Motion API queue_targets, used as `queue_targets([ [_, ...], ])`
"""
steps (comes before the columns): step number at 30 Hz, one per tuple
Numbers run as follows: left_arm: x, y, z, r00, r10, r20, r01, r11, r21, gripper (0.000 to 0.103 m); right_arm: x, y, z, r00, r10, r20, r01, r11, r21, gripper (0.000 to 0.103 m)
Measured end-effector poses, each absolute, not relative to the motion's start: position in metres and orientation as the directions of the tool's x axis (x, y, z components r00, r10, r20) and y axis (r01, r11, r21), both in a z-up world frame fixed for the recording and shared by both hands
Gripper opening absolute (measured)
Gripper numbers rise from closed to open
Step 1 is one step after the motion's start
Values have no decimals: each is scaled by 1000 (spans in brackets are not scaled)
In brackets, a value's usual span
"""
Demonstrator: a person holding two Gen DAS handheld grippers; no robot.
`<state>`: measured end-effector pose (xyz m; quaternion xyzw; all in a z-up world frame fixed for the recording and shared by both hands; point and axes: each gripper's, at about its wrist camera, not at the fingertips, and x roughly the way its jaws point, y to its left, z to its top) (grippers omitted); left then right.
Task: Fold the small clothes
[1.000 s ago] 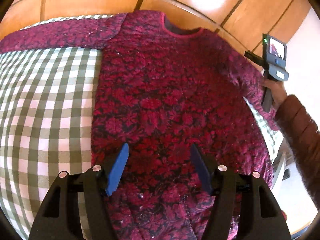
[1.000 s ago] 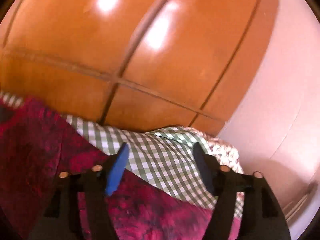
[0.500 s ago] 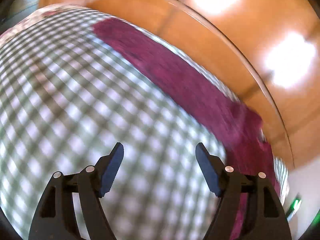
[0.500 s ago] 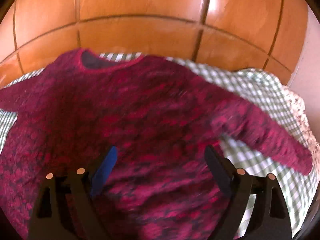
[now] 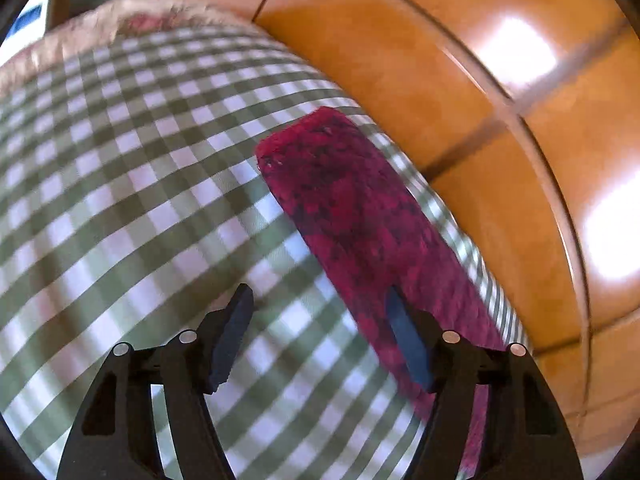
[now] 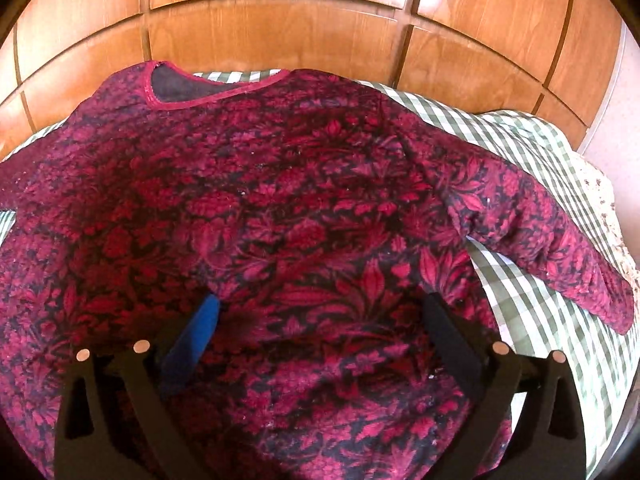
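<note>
Dark red floral knit sweater (image 6: 280, 220) lies flat on green-and-white checked cloth (image 6: 532, 308), neckline at far side by orange wooden panelling (image 6: 280, 20). Right gripper (image 6: 320, 312) wide open above its body, holding nothing. Left gripper (image 5: 316, 312) wide open, empty, beside sleeve (image 5: 352, 208).

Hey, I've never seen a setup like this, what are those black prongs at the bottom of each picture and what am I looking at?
The prongs are hand-held grippers, one in each of a person's hands, each carrying a wide-angle camera that looks along its two fingers. The left gripper looks at one sleeve lying on a green checked cloth. The right gripper hangs over the dark red flowered sweater, spread flat on that cloth before a wooden panelled wall. Both grippers are open and hold nothing.
</note>
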<state>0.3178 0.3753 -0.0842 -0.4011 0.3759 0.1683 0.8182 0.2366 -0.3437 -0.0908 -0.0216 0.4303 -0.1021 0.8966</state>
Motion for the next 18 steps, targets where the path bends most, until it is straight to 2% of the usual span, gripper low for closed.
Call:
queue_targets([
  [2, 322, 386, -86, 683, -33, -729, -579, 585, -568, 67, 237, -343, -91, 607, -206, -767, 165, 977, -131, 101],
  [3, 326, 390, -86, 687, -40, -726, -578, 576, -579, 54, 237, -343, -92, 607, -208, -767, 166, 977, -133, 101],
  [4, 332, 393, -87, 680, -56, -731, -574, 579, -579, 34, 237, -343, -92, 607, -208, -767, 166, 977, -134, 101],
  [5, 336, 394, -88, 677, -72, -733, -564, 590, -578, 22, 238, -343, -92, 606, -208, -768, 167, 977, -133, 101],
  [7, 338, 389, -83, 675, -66, -735, -540, 634, -553, 11, 237, -343, -92, 605, -206, -769, 167, 977, -131, 101],
  [14, 272, 389, -62, 722, 19, -691, -536, 648, -542, 8, 236, -343, -92, 607, -210, -766, 167, 977, -135, 101],
  [18, 255, 382, -79, 657, 66, -751, -583, 676, -451, 8, 236, -343, -92, 607, -207, -767, 167, 977, -131, 101],
])
